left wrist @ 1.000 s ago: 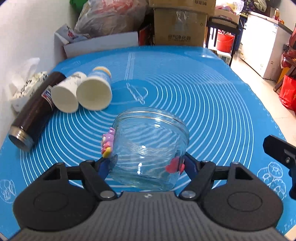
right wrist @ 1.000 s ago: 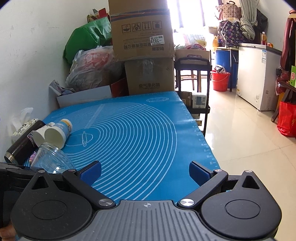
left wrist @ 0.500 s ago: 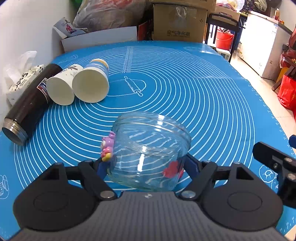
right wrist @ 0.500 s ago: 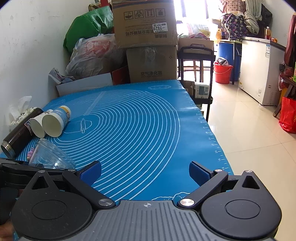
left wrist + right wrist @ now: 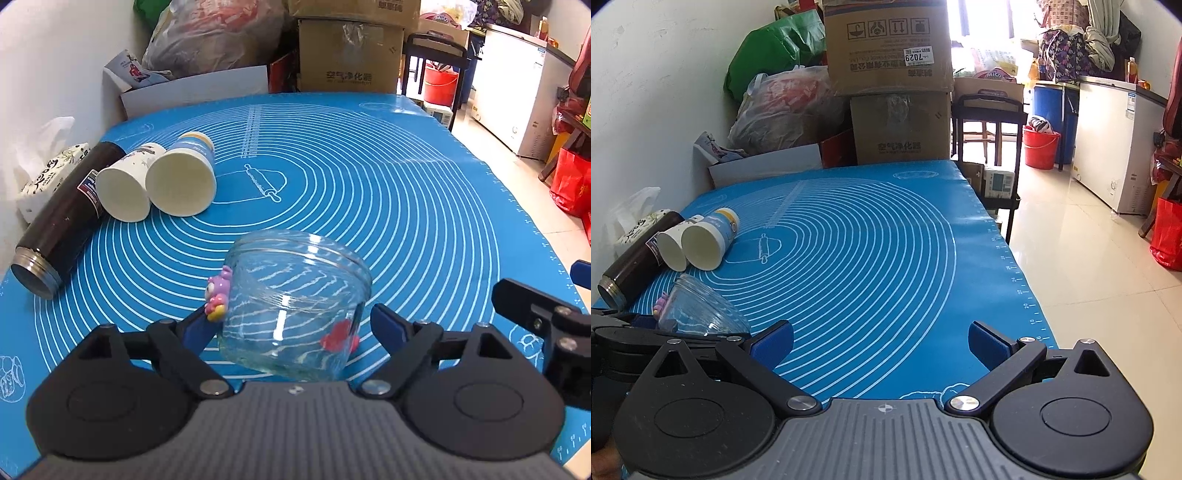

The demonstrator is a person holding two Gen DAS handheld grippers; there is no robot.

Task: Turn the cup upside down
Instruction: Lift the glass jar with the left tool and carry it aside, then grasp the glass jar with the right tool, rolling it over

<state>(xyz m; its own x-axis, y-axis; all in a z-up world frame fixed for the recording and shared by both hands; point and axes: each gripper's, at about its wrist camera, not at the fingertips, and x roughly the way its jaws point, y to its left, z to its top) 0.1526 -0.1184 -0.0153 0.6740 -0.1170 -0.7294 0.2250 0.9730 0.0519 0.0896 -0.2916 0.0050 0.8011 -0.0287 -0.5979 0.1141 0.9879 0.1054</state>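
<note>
A clear glass cup [image 5: 295, 306] with a purple figure and a red sticker on its wall sits between my left gripper's [image 5: 291, 326] blue fingers, tilted with its wide rim up and away. The left finger touches the cup; a small gap shows between the right finger and the glass. The cup also shows in the right wrist view [image 5: 701, 312], low at the left, beside the left gripper. My right gripper [image 5: 881, 341] is open and empty over the blue mat [image 5: 868, 240] near its front edge.
A dark thermos [image 5: 62, 221] and two paper cups [image 5: 177, 177] lie on their sides at the mat's left. A tissue pack [image 5: 48, 173] lies by the wall. Boxes and bags [image 5: 890, 74] stand behind the table. The mat's right edge drops to the floor.
The left gripper's fingers have spread a little, leaving a gap at the right finger. The left view has pulled back and lifted slightly. The right gripper has stayed open and drifted slightly.
</note>
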